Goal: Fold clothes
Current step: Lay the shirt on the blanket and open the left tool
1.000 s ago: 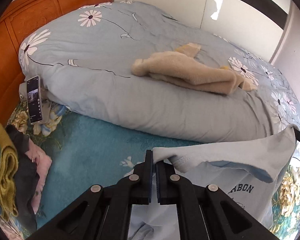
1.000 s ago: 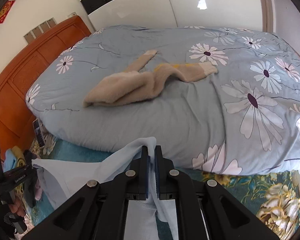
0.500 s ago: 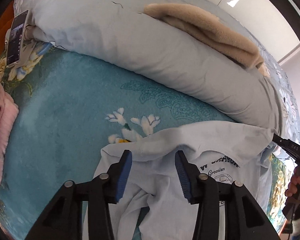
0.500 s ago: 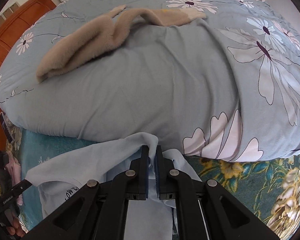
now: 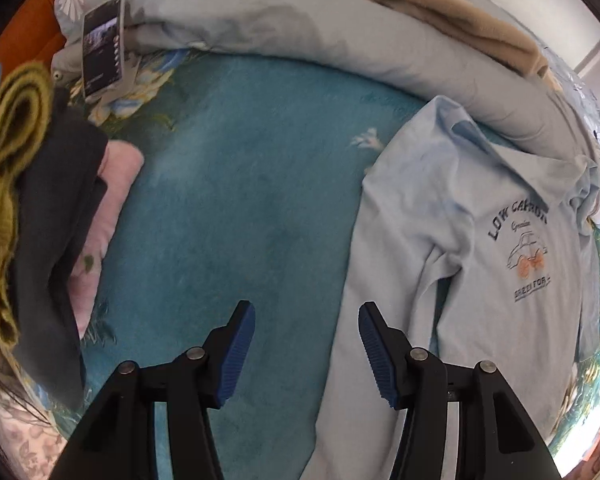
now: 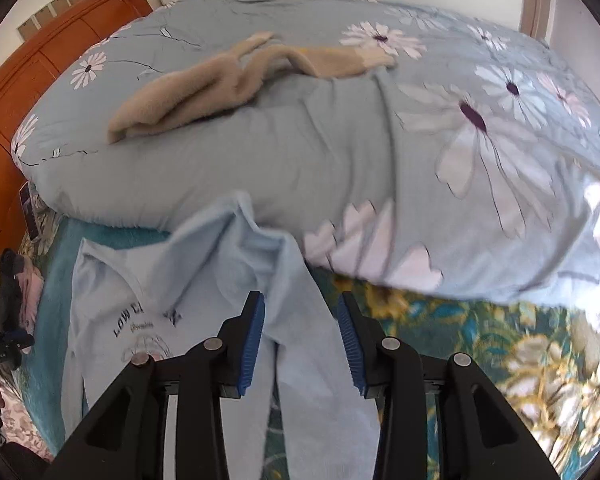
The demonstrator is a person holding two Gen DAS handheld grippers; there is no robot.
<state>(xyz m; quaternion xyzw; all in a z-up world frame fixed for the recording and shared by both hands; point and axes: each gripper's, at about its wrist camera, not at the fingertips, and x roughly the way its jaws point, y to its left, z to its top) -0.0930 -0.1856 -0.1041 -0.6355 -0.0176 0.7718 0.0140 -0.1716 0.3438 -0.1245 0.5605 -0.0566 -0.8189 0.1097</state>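
A pale blue shirt (image 5: 452,248) with dark lettering and a small car print lies face up on the teal bed cover. My left gripper (image 5: 306,354) points down over bare cover just left of the shirt's edge; its jaws are opening and hold nothing. In the right wrist view the same shirt (image 6: 204,280) spreads below, one sleeve running down between my right gripper's (image 6: 302,338) blue pads. Those jaws are opening too, and the pads stand clear of the cloth. A tan fleece garment (image 6: 228,76) lies on top of the quilt.
A bulky grey-blue quilt (image 6: 380,168) with white flowers fills the far side of the bed. A stack of folded clothes (image 5: 36,200) sits at the left, a phone (image 5: 102,46) leans by the quilt, and an orange wooden headboard (image 6: 52,56) stands behind.
Both grippers have let go of the shirt and opened. The shirt has dropped flat onto the cover. The left gripper swung left and down, off the shirt; the right sank lower.
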